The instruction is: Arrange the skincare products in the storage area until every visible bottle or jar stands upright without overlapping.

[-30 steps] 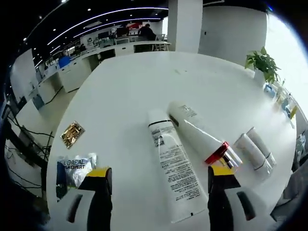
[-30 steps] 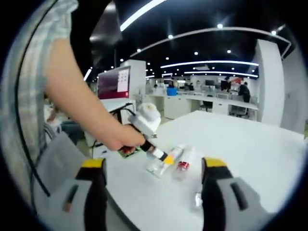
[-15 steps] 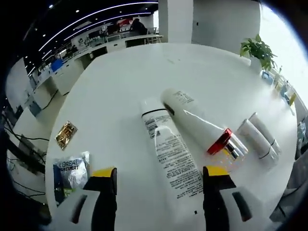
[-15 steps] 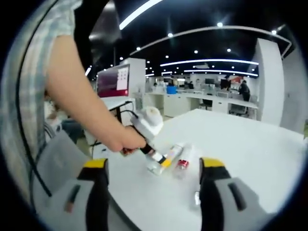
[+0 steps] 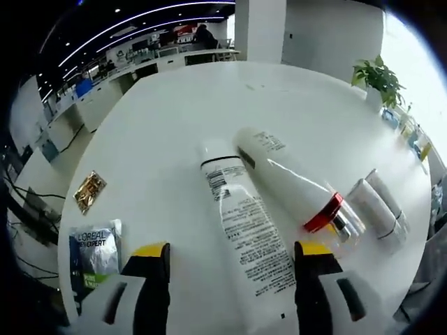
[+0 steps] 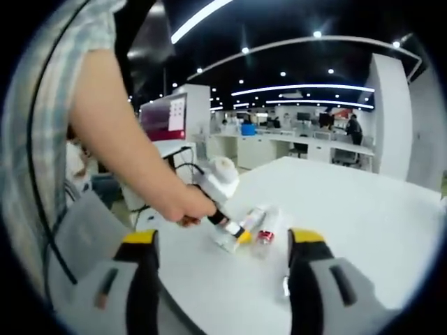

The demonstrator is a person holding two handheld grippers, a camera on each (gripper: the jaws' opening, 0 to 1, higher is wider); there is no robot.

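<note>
Two long white tubes lie flat on the white table [image 5: 174, 125]. One has a black band and small print [image 5: 244, 234]. The other has a red ring and silver cap [image 5: 293, 185] and touches it near the far ends. Two small white tubes [image 5: 380, 213] lie side by side at the right. My left gripper [image 5: 232, 251] hangs open just above the printed tube, a jaw on each side of it. My right gripper [image 6: 225, 237] is open and holds nothing, well back from the tubes [image 6: 257, 223]. A hand [image 6: 190, 208] holds the left gripper's white body [image 6: 222, 176] there.
A silver and blue sachet [image 5: 94, 246] and a gold sachet [image 5: 89, 190] lie near the table's left edge. A potted plant [image 5: 380, 80] stands at the far right edge. A person's bare arm [image 6: 119, 132] crosses the right gripper view, with a monitor [image 6: 164, 118] behind.
My left gripper has moved forward and lower over the two long tubes, which now look larger between its jaws. My right gripper has barely moved. Both stay open.
</note>
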